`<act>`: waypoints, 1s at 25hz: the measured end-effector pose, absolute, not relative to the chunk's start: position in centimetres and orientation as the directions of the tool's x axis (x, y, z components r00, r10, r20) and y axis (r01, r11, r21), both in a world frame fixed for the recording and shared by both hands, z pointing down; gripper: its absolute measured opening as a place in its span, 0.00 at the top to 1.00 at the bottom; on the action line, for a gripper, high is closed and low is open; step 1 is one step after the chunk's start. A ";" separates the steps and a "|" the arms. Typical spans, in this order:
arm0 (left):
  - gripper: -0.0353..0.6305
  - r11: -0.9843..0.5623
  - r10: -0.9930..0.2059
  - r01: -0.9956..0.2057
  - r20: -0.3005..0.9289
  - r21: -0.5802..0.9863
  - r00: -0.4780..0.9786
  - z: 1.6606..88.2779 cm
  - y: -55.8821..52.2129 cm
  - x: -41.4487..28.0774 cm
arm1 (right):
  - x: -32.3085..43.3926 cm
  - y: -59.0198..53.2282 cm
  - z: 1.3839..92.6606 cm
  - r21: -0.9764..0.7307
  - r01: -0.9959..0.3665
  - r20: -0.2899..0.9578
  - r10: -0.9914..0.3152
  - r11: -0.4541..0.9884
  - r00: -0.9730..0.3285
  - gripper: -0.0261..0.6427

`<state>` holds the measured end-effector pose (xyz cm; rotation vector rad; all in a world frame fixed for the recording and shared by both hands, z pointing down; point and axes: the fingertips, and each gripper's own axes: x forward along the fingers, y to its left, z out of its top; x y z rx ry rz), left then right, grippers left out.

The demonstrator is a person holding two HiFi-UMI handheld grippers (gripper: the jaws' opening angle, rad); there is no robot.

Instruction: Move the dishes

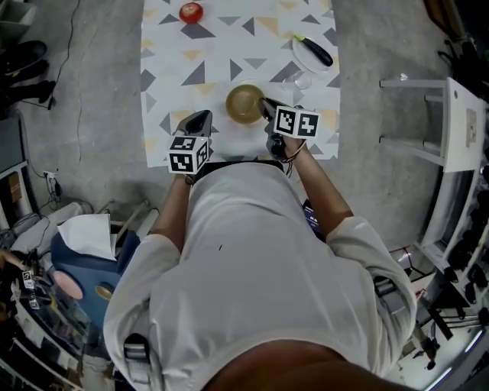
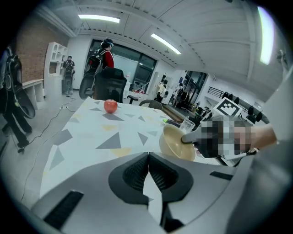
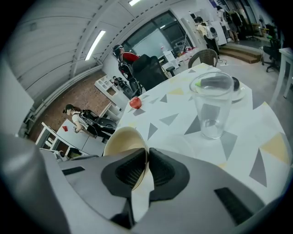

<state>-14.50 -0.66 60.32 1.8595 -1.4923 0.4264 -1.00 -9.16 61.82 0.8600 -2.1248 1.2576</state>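
Bowl (image 1: pixel 244 103), tan, round: clamped at rim by R tool (image 3: pixel 147 157), thin wall pinched between both ribbed pads, one pad per side. Rest of bowl projecting fwd and to left of R tool tips. Seen from L gripper view, tilted, mouth turned toward L tool (image 2: pixel 149 160). Contact betw. bowl base and counter (image 1: pixel 172 65): cannot tell.

L tool: clenched, pads pressed together, nothing betw. them. Held over near edge of counter, left of R tool, apart from bowl. Bowl ahead and to right of L tool tips.

Counter: white cover w/ grey and yellow triangle print.

Other items, ref. R tool:
- Glass (image 3: pixel 214 109), clear, upright, ahead and slightly right, near tips, not touching tool or bowl.
- Plate (image 1: pixel 299 57), white, beyond glass, further right.
- Eggplant (image 1: pixel 317 52), dark w/ green stem end, lying on plate.
- Red fruit (image 1: pixel 191 12), far ahead and to left, at far end of counter, well apart from all else.

Ref. L tool: red fruit straight ahead, far; glass just beyond bowl, to right.
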 end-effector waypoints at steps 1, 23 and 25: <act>0.92 -0.069 -0.718 -0.946 0.643 0.316 0.267 60.3 -0.4 -15.0 | -1.6 -9.2 61.7 -0.563 -0.734 0.702 -0.249 0.380 -0.667 0.93; 0.92 0.304 -0.733 -0.904 0.679 0.301 -0.020 60.6 8.2 -21.1 | -15.5 -10.9 59.8 -0.599 -0.549 0.645 -0.054 0.583 -0.762 0.93; 0.92 0.328 -0.728 -0.896 0.685 0.299 -0.038 60.6 8.9 -21.1 | -16.1 -11.0 60.2 -0.598 -0.541 0.648 -0.040 0.590 -0.760 0.93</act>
